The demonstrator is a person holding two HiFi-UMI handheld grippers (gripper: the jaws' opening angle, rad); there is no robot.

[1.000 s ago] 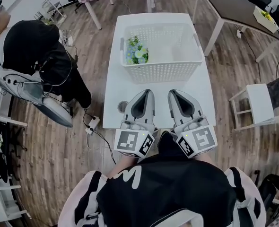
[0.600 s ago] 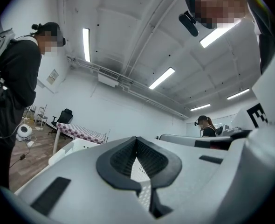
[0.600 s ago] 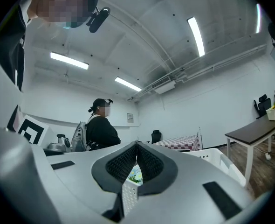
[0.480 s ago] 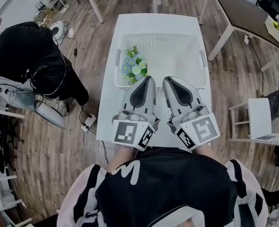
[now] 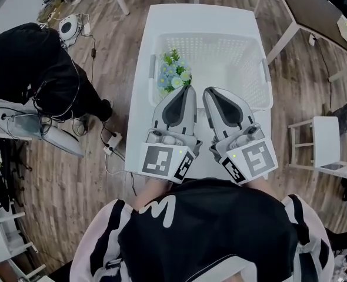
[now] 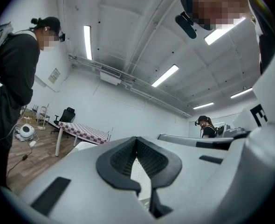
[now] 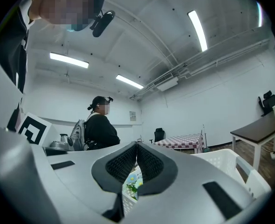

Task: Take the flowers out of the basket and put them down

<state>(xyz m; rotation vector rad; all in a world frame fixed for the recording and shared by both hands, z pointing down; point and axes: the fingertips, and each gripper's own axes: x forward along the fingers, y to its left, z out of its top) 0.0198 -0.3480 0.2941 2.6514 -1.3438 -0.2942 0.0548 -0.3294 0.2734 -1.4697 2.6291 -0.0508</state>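
Both grippers have travelled forward from the bare near part of the bench [image 5: 191, 15] and now hang over the near rim of the white basket [image 5: 220, 38]. The left gripper [image 5: 184, 91] has its tip just beside the flowers [image 5: 173, 75]. The right gripper [image 5: 210, 94] is alongside it, over the empty middle of the basket.

Neither has hold of anything. In the left gripper view the fingers [image 6: 122, 158] meet at their tips with nothing between them. In the right gripper view the fingers [image 7: 121, 167] are pressed together the same way, with the blue and white blooms showing beyond them.

The flowers are still in the basket, tucked into its near left corner against the wall.

The first risk, to my eye, is going in closed. Fingers that have not parted would prod the bunch, flatten the blooms or push it along the floor of the basket. The corner is tight too, so an opened finger could strike the lattice wall rather than slip round the stems.

The basket looks light. If a stem or leaf snags in the holes, a lift would likely drag or tip the basket unless the other gripper steadies it.

Little bare bench is left around the basket. A careless set-down near the edge could send the flowers onto the floor.
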